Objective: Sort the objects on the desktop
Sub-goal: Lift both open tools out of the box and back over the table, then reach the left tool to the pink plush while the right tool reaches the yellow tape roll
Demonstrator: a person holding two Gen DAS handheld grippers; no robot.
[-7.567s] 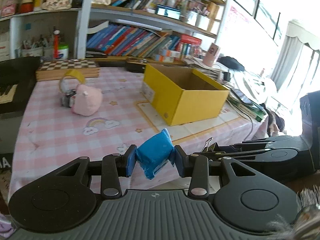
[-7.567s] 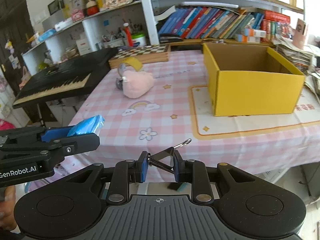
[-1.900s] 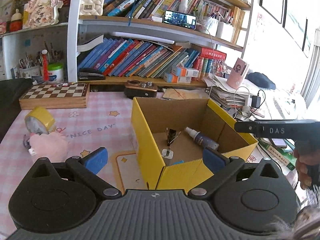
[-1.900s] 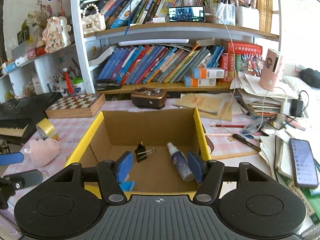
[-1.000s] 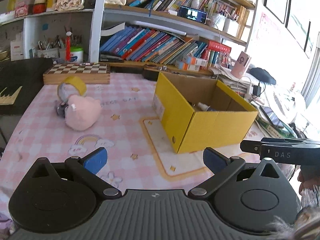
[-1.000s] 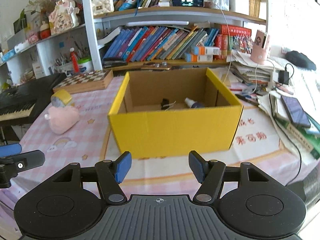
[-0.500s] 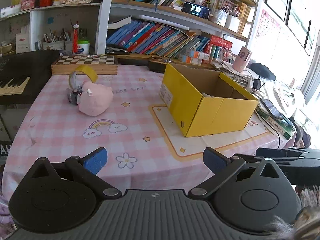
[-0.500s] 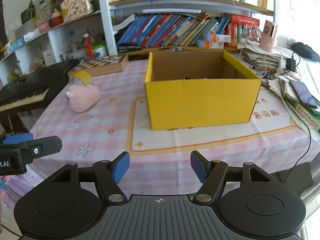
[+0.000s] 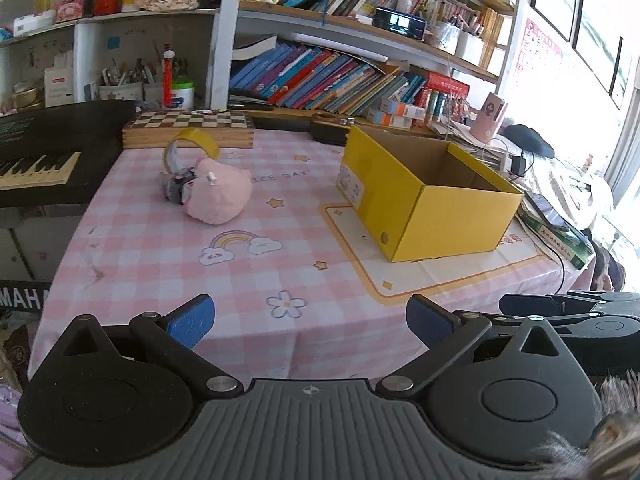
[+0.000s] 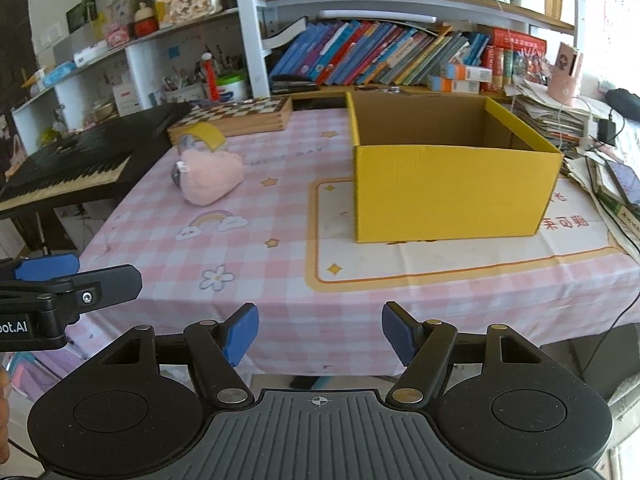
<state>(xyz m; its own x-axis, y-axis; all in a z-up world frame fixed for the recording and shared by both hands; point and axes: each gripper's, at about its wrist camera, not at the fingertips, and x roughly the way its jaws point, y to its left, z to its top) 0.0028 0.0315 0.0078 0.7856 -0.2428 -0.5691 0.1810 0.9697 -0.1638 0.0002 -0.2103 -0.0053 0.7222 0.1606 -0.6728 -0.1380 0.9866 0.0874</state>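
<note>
The inside of the yellow box [image 10: 456, 184] is seen partly from the right wrist view, where bare cardboard walls are shown but the floor is hidden behind the front wall; from the left wrist view only a corner of the interior is shown. A small white label on the box's side is visible only from the left wrist. The pink plush toy [image 9: 218, 196] and the yellow tape roll [image 9: 190, 152] are seen in both views, lying on the pink checked counter [image 9: 168, 264], the roll just behind the toy. A small dark object touching the toy is partly covered and cannot be identified.

The left gripper [image 9: 310, 320] is held with its fingers [image 9: 191, 318] spread wide and nothing between them. The right gripper [image 10: 320, 334] is likewise empty, its jaws having just been opening, and its fingers [image 10: 240, 332] are set apart. Both are held over the counter's near edge, the toy and roll well ahead to the left, the box ahead to the right. Each gripper is cut off at the margin of the other's view.
</note>
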